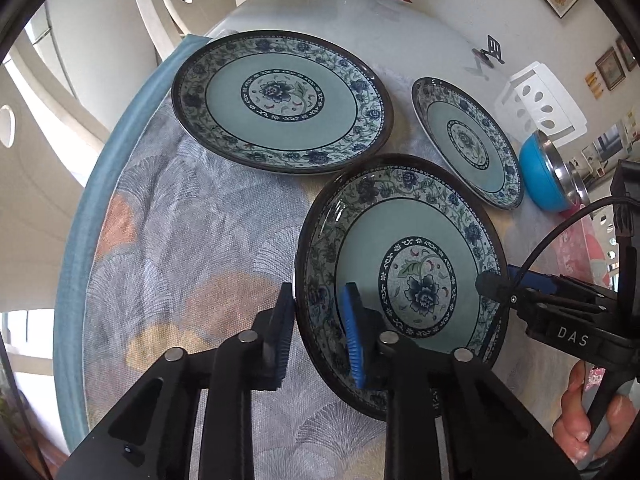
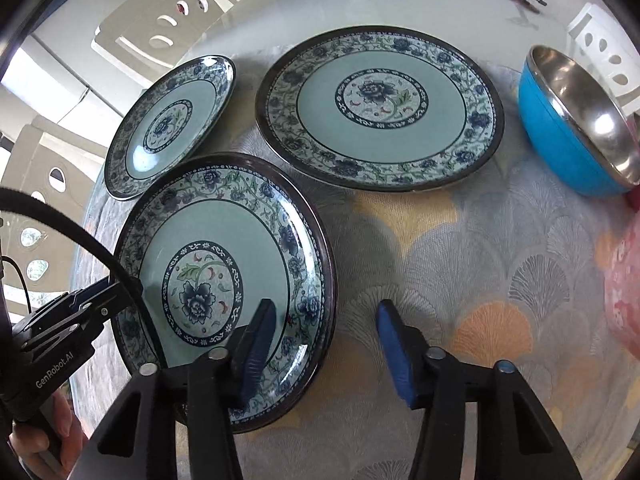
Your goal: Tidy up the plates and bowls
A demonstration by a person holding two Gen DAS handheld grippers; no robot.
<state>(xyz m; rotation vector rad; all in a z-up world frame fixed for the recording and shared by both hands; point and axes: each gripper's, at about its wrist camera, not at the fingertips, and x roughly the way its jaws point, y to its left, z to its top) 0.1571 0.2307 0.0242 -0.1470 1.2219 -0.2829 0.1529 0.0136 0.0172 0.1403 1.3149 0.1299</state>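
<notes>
Glossy round floral plate (image 1: 404,280) between left claw (image 1: 320,336) ribbed pads.

Your left wrist camera looks forward and down along its fingers (image 1: 354,344), very near the deep plate (image 1: 400,280). Your right wrist camera views the same deep plate (image 2: 224,288) from the opposite side. Both views share the tabletop (image 1: 192,240), the three plates and the blue bowl (image 2: 576,128).

My left gripper (image 1: 320,332) covers the near rim of the deep plate (image 1: 400,240); contact there cannot be confirmed. In the right wrist view, the blue bowl (image 2: 560,140) is cut off at the frame edge, and my right gripper (image 2: 324,344) hides part of the deep plate's border.
</notes>
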